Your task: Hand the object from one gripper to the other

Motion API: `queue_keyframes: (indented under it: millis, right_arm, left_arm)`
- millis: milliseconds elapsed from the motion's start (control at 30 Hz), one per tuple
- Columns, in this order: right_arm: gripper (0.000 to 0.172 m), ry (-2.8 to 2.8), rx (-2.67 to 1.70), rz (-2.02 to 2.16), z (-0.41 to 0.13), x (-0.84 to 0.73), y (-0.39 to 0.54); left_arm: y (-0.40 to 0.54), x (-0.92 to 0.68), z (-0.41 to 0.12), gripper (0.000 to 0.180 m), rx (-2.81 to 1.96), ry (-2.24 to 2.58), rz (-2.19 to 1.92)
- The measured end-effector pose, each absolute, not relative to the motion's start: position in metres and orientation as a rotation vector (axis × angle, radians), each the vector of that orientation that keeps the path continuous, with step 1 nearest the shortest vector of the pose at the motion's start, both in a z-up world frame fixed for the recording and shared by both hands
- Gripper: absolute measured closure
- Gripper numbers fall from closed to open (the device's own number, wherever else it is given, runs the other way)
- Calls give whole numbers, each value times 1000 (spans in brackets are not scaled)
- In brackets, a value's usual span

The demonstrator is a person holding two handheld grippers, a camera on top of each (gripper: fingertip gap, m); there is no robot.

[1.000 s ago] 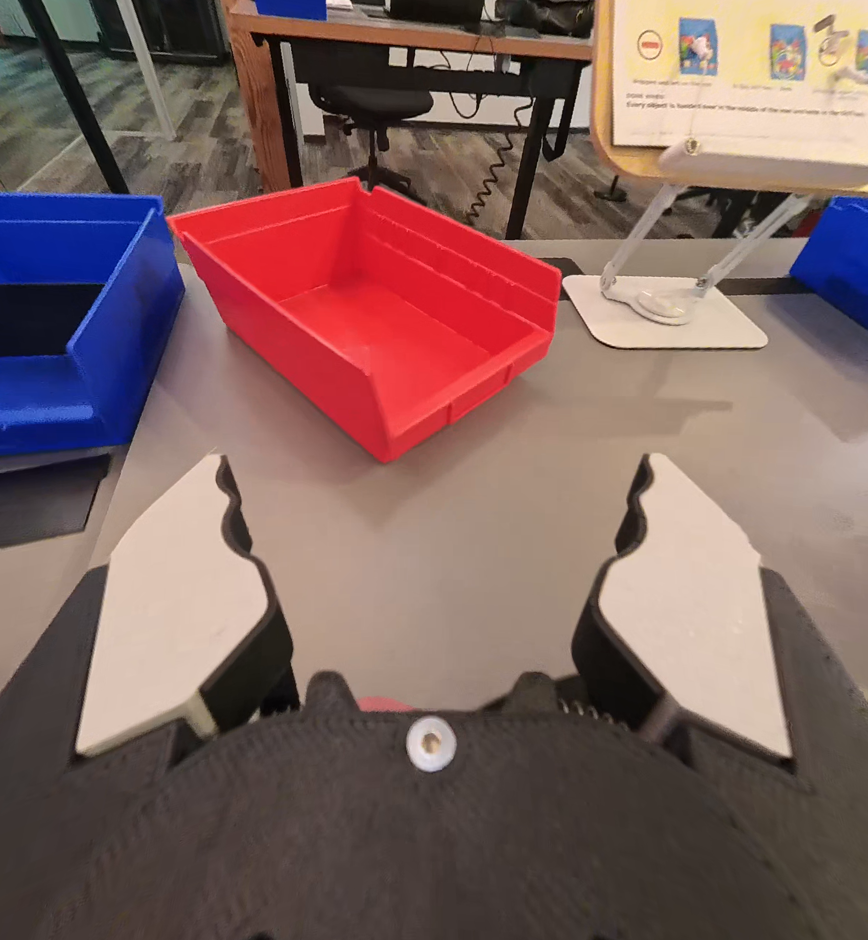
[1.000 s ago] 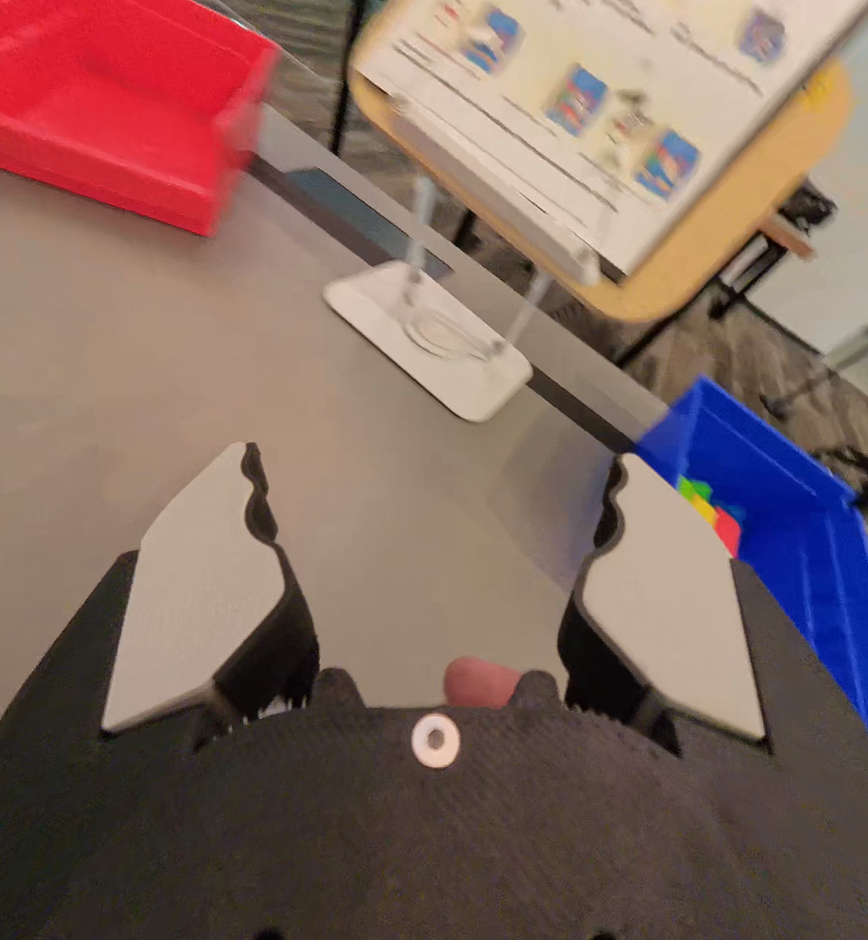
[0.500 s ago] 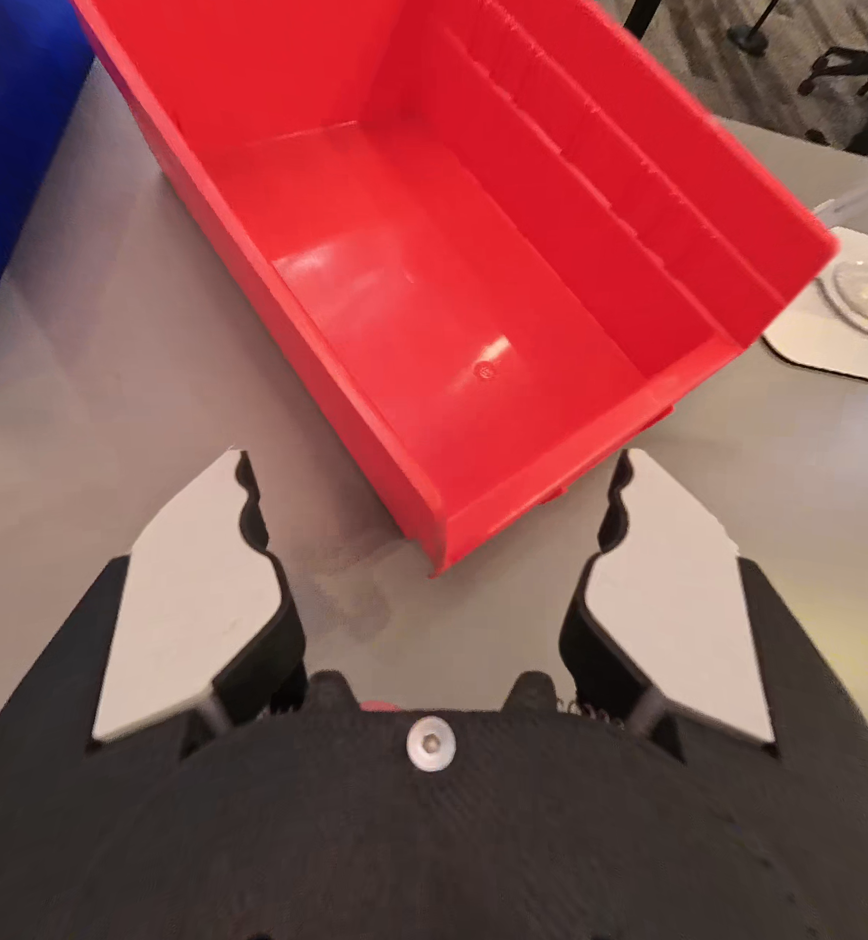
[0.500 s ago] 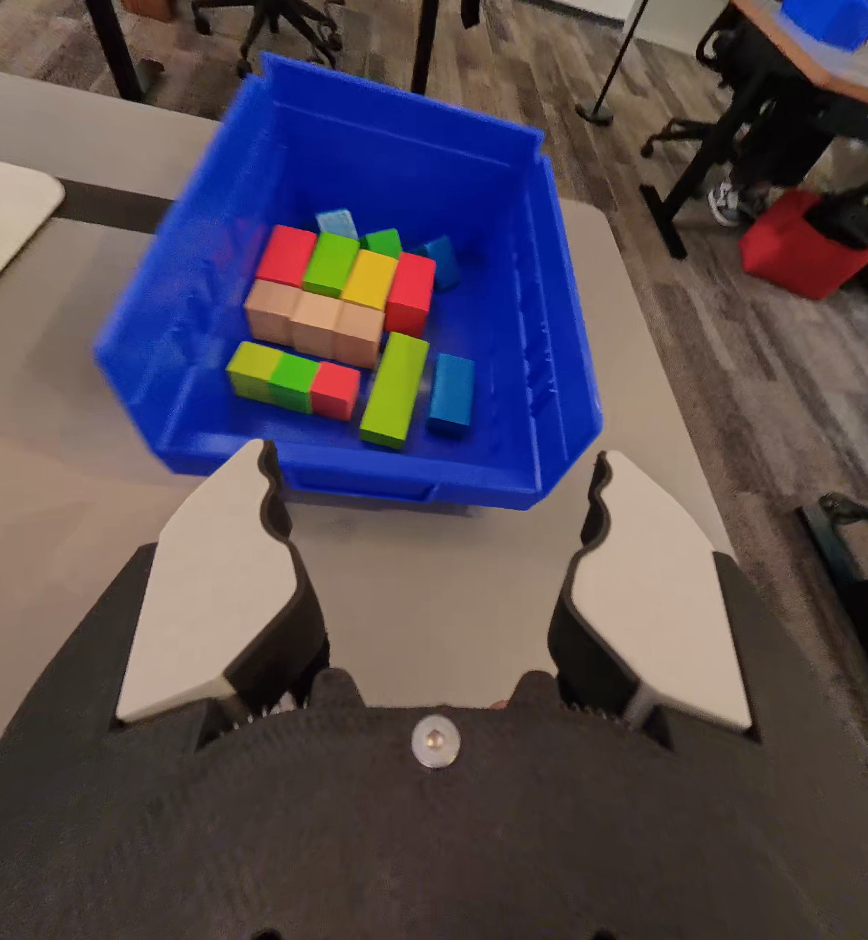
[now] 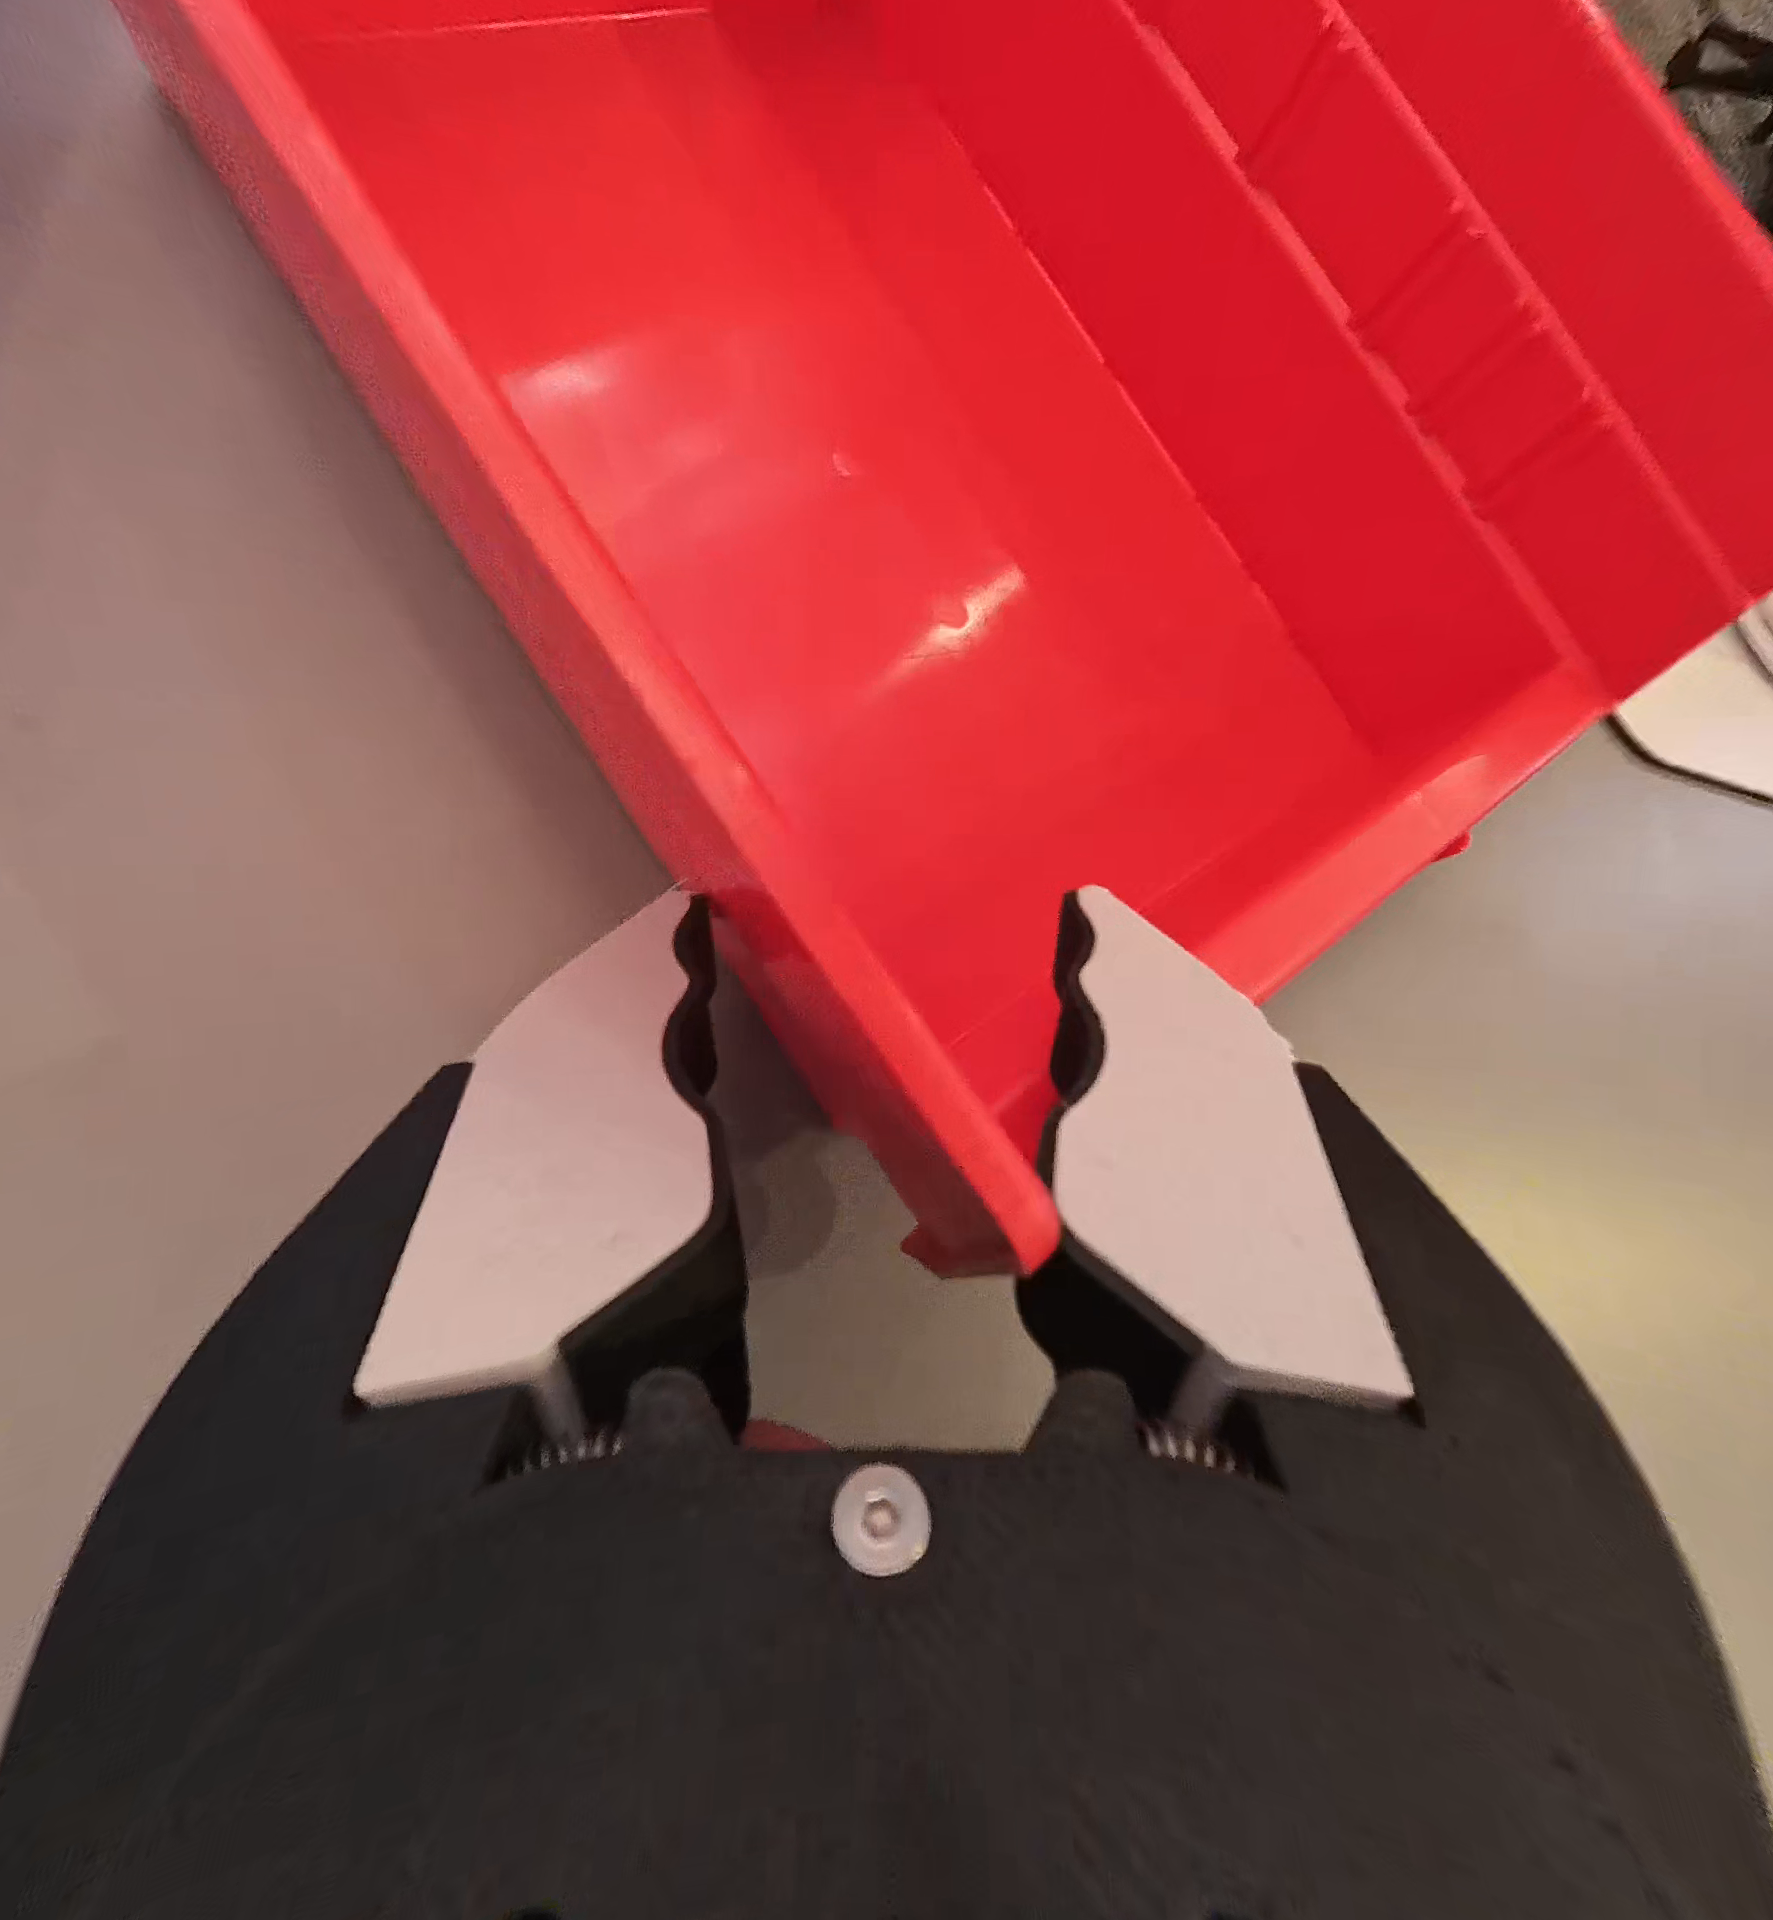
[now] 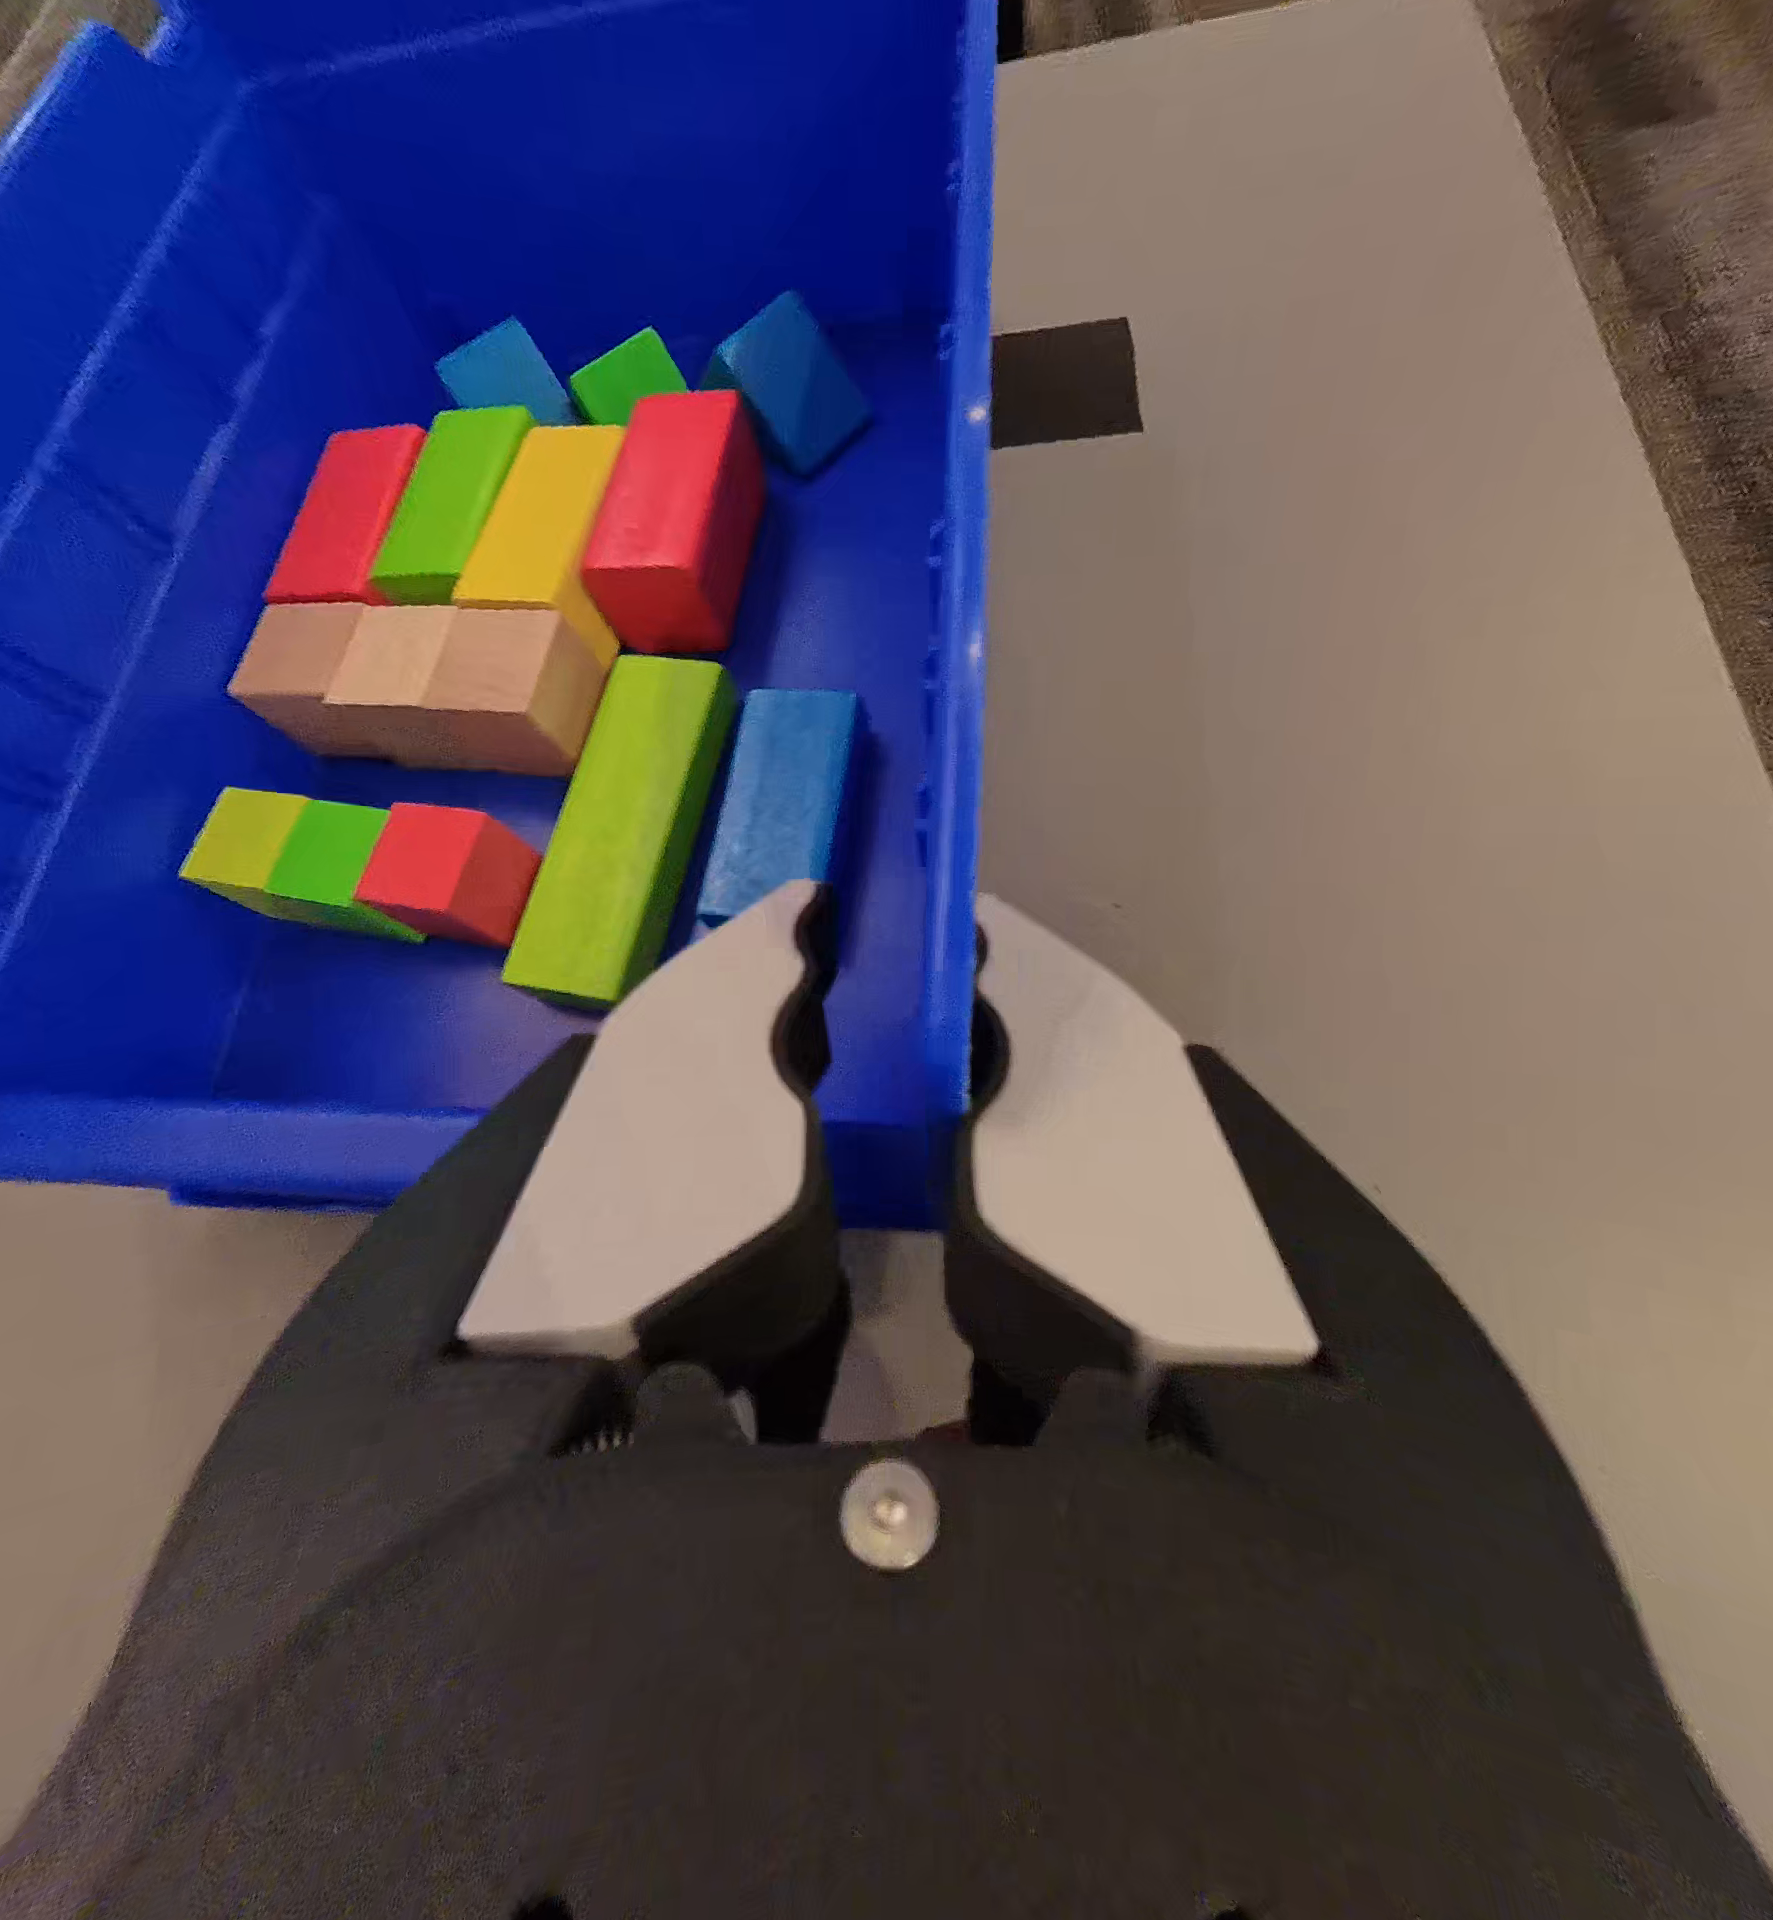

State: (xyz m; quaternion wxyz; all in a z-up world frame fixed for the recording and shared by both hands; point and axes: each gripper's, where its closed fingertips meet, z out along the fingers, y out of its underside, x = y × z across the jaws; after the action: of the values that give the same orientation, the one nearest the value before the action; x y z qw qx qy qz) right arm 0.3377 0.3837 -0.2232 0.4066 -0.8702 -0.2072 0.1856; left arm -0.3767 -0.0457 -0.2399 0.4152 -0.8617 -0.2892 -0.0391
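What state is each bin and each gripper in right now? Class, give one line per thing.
Red bin: empty, near corner between the fingers.
Blue bin: holds coloured wooden blocks.
Left gripper: part open, astride the red bin's wall.
Right gripper: nearly closed, astride the blue bin's side wall.

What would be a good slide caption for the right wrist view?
Right tongs straddle the side wall of a blue plastic bin holding coloured wooden blocks.

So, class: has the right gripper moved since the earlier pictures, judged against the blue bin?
Yes. The right gripper has moved forward to the blue bin; its fingers now straddle the bin's right wall, narrower than before.
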Motion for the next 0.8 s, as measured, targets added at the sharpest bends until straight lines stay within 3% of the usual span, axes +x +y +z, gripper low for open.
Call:
queue_keyframes:
  millis: [67,133,333,567,800]
  right_arm:
    - [166,-566,-2201,439,-225,343,384]
    - [168,-612,-2206,432,-226,343,380]
    - [168,-703,-2232,350,-227,340,358]
    - [167,-701,-2294,325,-226,346,316]
    - [167,-737,-2338,318,-224,353,260]
  left_arm:
    - [-46,-379,-240,119,-2154,-732,-115]
    - [-46,-380,-240,122,-2168,-725,-111]
    - [-64,-396,-232,163,-2137,-751,-90]
    - [-80,-397,-230,175,-2161,-703,-80]
    - [-99,-387,-229,176,-2143,-696,-137]
